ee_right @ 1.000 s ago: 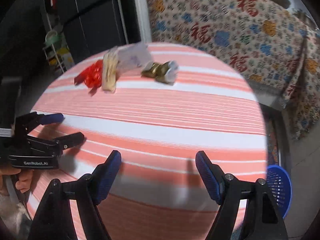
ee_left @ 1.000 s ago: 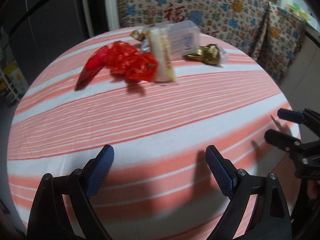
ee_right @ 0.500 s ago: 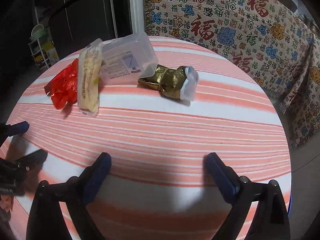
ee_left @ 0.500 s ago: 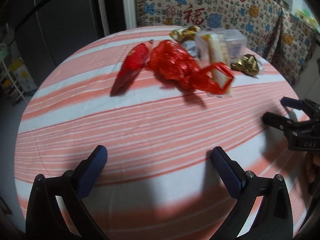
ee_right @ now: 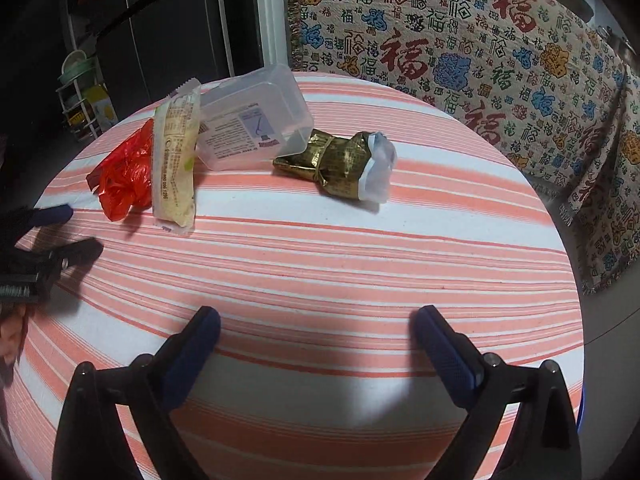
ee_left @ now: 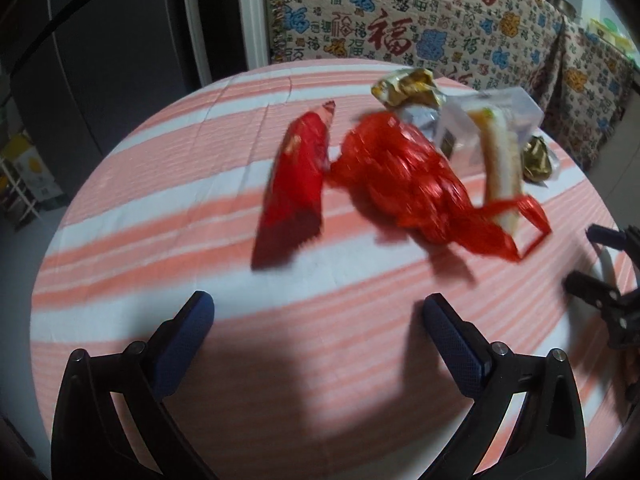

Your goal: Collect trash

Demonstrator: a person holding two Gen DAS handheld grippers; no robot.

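On the striped table (ee_right: 360,248), trash sits at twelve o'clock: your left gripper (ee_left: 318,318) and right gripper (ee_right: 316,328) gape wide, holding nothing.

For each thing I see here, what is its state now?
Left gripper: open, nothing between.
Right gripper: open, nothing between.
Red plastic bag: crumpled, lying.
Red wrapper: flat.
Clear plastic box: tilted, resting on gold wrapper.
Gold wrapper: crumpled.
Long pale packet: lying flat.

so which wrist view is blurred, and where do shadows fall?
Left wrist view: motion-blurred, red plastic bag and red wrapper smeared. Right wrist view: sharp, print readable on the clear box. Both: gripper shadows on the striped tablecloth near the fingers, fisheye bending its edge.
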